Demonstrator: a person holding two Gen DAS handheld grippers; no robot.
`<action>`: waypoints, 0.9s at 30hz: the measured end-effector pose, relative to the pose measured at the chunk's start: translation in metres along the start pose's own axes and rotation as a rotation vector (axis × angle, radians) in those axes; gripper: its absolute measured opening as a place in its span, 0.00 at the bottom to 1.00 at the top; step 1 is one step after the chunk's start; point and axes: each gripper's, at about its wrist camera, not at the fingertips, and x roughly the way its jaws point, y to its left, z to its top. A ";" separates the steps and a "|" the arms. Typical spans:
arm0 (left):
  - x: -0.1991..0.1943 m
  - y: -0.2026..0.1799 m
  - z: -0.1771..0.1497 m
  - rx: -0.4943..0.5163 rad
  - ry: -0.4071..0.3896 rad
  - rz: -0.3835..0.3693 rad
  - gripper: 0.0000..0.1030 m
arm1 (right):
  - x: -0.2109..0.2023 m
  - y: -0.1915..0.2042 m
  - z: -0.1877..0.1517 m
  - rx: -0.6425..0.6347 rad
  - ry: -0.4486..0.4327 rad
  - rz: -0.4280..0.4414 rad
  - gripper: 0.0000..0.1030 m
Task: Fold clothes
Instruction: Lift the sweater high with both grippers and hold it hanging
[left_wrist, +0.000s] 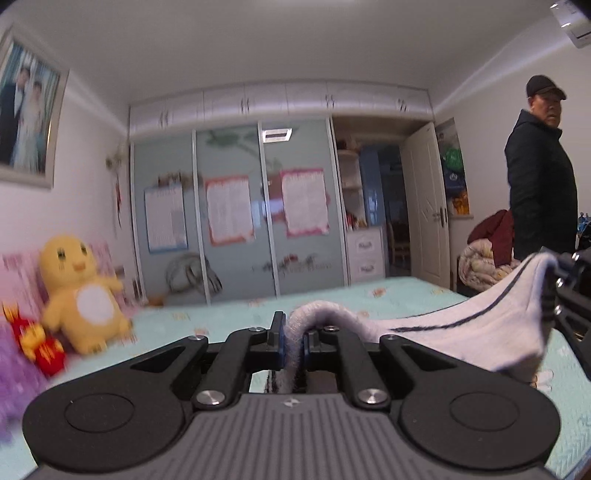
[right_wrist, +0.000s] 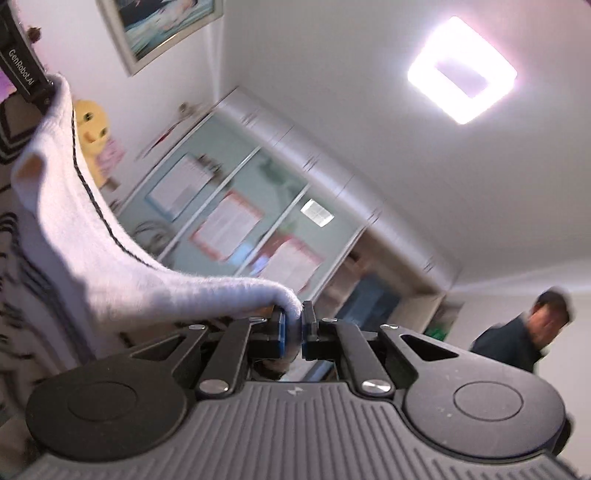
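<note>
Left gripper (left_wrist: 293, 341) clamped on 1 end of the white sock (left_wrist: 480, 325), right gripper (right_wrist: 293, 338) clamped on the other, sock slung between the 2 above the bed (left_wrist: 229, 314); thin pinch at each tip, so likely slip with a sharp tug; beyond, yellow plush toy (left_wrist: 83, 291), wardrobe, bystander

both grippers are built of matte black linkage arms joined by silver screws. blue pads line the fingers (left_wrist: 282, 345), and a grey ribbed housing (right_wrist: 295, 428) sits between two round black discs. white "genrobot.ai" lettering is printed on the left gripper (right_wrist: 22, 68).
</note>
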 end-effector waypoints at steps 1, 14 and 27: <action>-0.002 0.002 0.012 0.003 -0.008 0.002 0.09 | 0.001 -0.008 0.009 -0.012 -0.015 -0.022 0.06; -0.067 0.009 0.111 0.068 -0.157 0.059 0.09 | -0.025 -0.083 0.107 -0.035 -0.129 -0.186 0.06; -0.106 0.011 0.145 0.054 -0.244 0.077 0.09 | -0.059 -0.135 0.155 0.053 -0.199 -0.232 0.06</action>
